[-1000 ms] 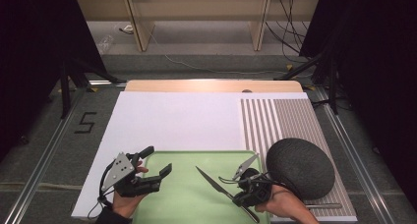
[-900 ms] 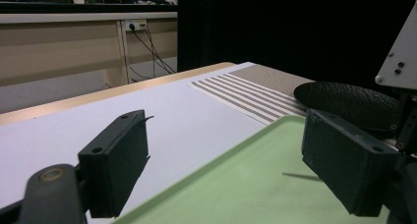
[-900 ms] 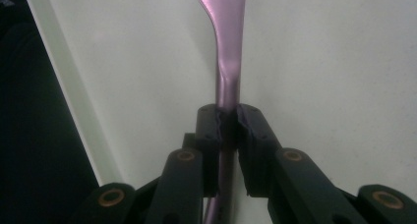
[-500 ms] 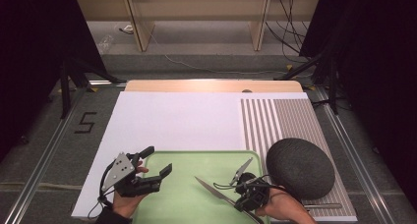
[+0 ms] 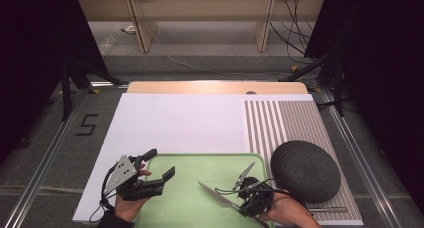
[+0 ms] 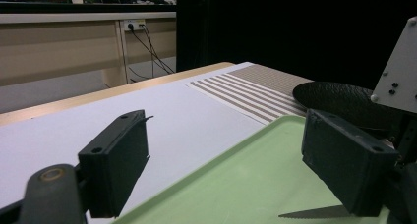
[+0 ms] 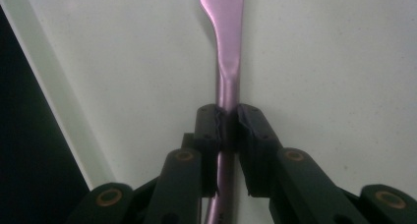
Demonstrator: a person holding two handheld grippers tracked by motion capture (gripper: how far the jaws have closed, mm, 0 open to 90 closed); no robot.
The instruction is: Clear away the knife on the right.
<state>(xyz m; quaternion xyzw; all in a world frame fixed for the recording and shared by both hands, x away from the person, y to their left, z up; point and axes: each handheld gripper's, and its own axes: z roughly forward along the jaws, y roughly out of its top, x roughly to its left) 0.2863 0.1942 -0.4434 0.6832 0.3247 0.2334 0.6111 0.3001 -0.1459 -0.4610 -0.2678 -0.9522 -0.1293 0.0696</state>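
A table knife (image 7: 227, 71) lies low over the green tray (image 5: 200, 168), its blade pointing toward the tray's left side and its handle clamped between the right gripper's (image 7: 228, 121) fingers (image 7: 209, 130), which are nearly closed and pressing on it from both sides. The left gripper (image 5: 159, 164) sits at the tray's left edge with its fingers (image 6: 115, 165) spread wide and nothing between them. A dark round bowl (image 5: 305, 170) lies upside down on the striped mat (image 5: 280, 120) just right of the tray, on the white surface (image 5: 175, 123)
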